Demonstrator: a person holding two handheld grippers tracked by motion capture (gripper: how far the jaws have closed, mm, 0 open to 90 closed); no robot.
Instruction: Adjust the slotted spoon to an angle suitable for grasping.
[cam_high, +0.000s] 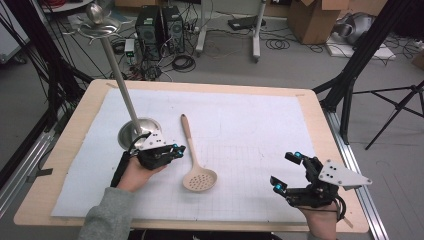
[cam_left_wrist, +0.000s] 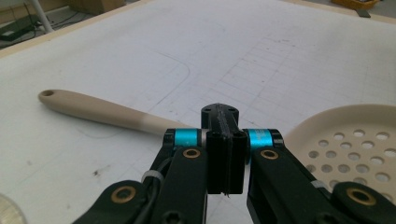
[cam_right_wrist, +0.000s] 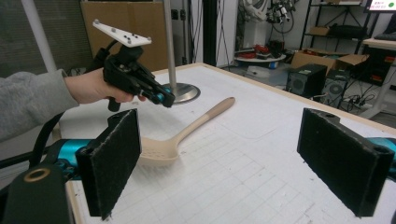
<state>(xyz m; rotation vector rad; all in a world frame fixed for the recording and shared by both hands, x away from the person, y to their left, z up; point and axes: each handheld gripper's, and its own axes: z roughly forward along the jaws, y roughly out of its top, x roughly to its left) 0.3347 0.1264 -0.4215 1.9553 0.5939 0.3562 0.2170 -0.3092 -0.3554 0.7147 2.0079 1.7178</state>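
- High view: the left gripper (cam_high: 176, 150) hovers just beside the handle of the beige slotted spoon (cam_high: 196, 167), its jaws pressed together with nothing between them. The spoon lies flat on the white mat (cam_high: 250, 125), handle end pointing away from the person, perforated bowl nearest them. The right gripper (cam_high: 286, 171) sits well apart near the table's right edge, jaws spread wide and empty. A metal stand (cam_high: 139, 131) rises from its round base just behind the left gripper
- Left gripper view: the jaws meet pad to pad, holding nothing; the spoon's handle (cam_left_wrist: 100, 111) runs crosswise just beyond the tips, and its holed bowl (cam_left_wrist: 355, 140) lies at the right
- Right gripper view: the two black pads (cam_right_wrist: 112, 161) stand far apart with nothing between them; farther off, the left gripper (cam_right_wrist: 166, 99) hangs over the spoon (cam_right_wrist: 187, 133), in front of the stand's base (cam_right_wrist: 182, 92)
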